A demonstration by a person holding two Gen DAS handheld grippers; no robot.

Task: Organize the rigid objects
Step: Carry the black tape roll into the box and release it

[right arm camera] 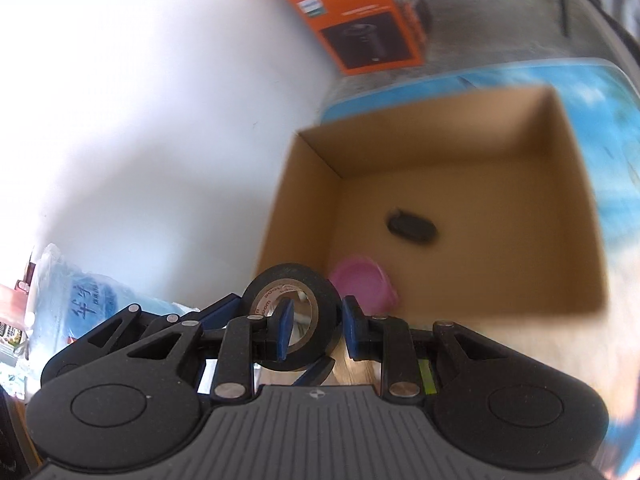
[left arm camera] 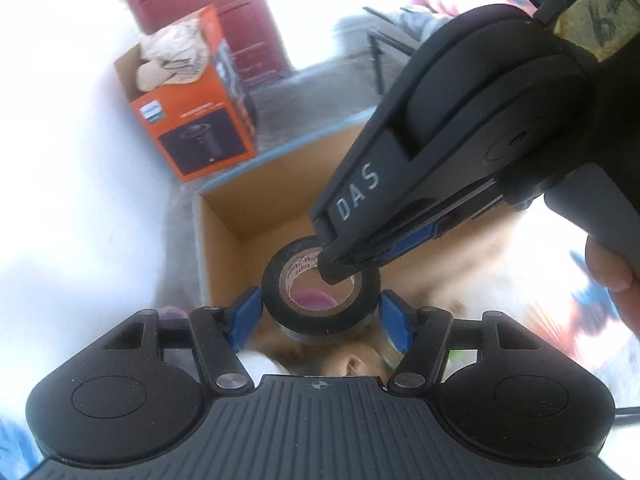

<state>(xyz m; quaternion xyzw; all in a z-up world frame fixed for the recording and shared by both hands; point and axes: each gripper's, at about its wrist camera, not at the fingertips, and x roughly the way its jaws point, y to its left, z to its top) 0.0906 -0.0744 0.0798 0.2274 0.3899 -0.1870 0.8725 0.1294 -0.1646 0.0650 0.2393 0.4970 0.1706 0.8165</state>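
A black tape roll (left arm camera: 280,300) hangs over an open cardboard box (left arm camera: 224,248). My left gripper (left arm camera: 320,316) is shut on it, a blue pad pressing each side. My right gripper (left arm camera: 340,268) comes in from the upper right and pinches the roll's wall. In the right wrist view, one pad of the right gripper (right arm camera: 316,328) sits inside the hole of the tape roll (right arm camera: 276,276) and the other outside. A left gripper finger (right arm camera: 218,310) shows to the left. Inside the cardboard box (right arm camera: 460,148) lie a pink bowl (right arm camera: 360,280) and a small black oval object (right arm camera: 412,230).
An orange product box (right arm camera: 360,32) stuffed with crumpled paper stands beyond the cardboard box by a white wall. A dark red barrel (left arm camera: 208,0) is behind it. A blue printed mat (right arm camera: 600,100) lies under the box. A blue plastic bag (right arm camera: 80,300) sits at the left.
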